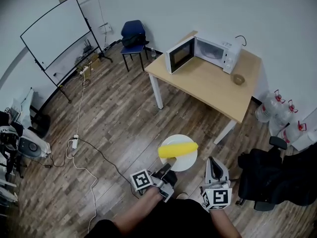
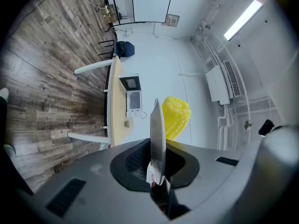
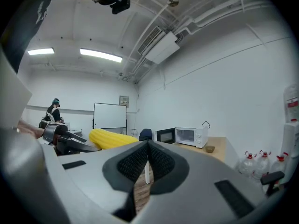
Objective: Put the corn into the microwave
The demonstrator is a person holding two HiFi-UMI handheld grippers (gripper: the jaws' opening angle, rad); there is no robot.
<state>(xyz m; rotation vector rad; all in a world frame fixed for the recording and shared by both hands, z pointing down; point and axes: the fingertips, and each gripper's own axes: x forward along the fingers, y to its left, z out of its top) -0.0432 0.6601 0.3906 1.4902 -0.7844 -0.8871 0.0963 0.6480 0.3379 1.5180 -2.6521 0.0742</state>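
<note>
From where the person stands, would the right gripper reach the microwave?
Probably not: the microwave sits on the table, well across the floor from the right gripper. Its door hangs open, though.

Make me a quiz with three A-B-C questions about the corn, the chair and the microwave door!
1. Where is the corn? A on the plate; B on the floor; C in a basket.
2. What colour is the chair? A red; B blue; C green.
3. The microwave door is: A shut; B open; C broken off.
Answers: 1 A, it lies on the plate that the left tool grips. 2 B, its seat and back are blue. 3 B, the door swings out wide.
</note>
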